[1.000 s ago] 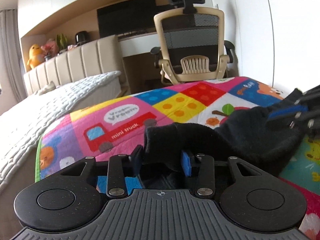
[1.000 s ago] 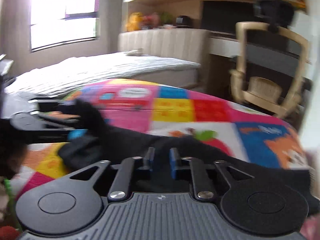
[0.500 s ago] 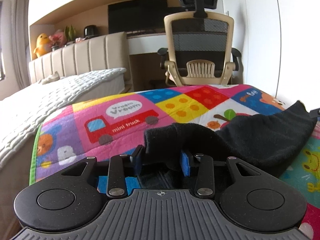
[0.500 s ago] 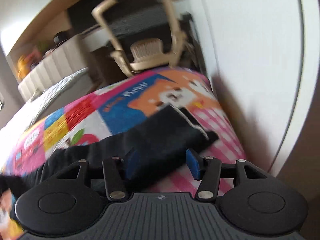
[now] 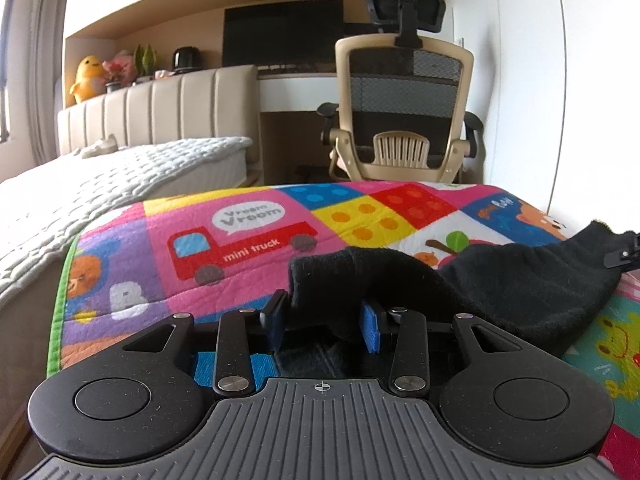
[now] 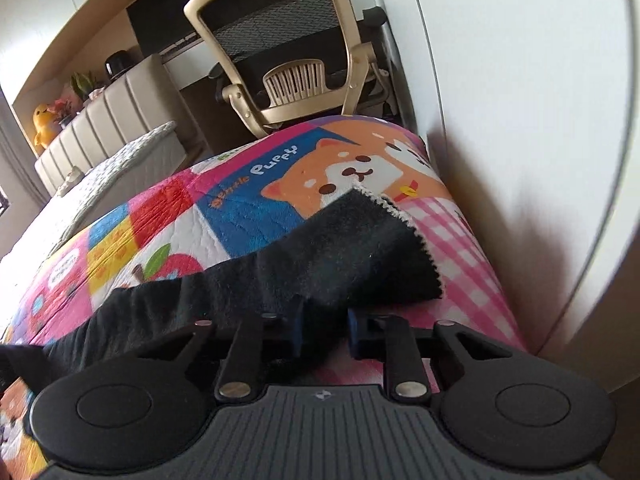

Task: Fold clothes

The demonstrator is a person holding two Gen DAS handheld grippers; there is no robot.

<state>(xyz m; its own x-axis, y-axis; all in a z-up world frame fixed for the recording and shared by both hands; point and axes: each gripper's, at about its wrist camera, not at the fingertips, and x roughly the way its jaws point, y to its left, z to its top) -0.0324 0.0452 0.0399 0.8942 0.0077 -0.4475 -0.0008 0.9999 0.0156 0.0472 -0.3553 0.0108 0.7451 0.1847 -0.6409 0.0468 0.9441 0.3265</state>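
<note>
A black garment lies stretched across a brightly printed play mat, gripped at one end by each of two hand-held grippers. The left gripper has its blue-padded fingers set apart with a rolled, bunched end of the dark fabric sitting between them; the cloth fills the gap and touches both pads, so the gripper appears clamped on that thick fold. From there the garment runs forward and to the right of this gripper, rising slightly toward the tip of the right gripper, which shows at the frame's right edge pinching the far corner. Seen from its own camera, the right gripper has its fingers drawn closer together, closed on the near edge of the black garment, which lifts off the play mat just ahead of the fingertips. A pale stitched hem edges the cloth's corner ahead and to the right of this gripper, over a pink checked panel and a puppy cartoon. The rest of the fabric trails away to this gripper's left. Beyond the mat, straight ahead of the left gripper, stands a beige mesh-backed office chair at a desk, and a white quilted bed lies to its left.
</note>
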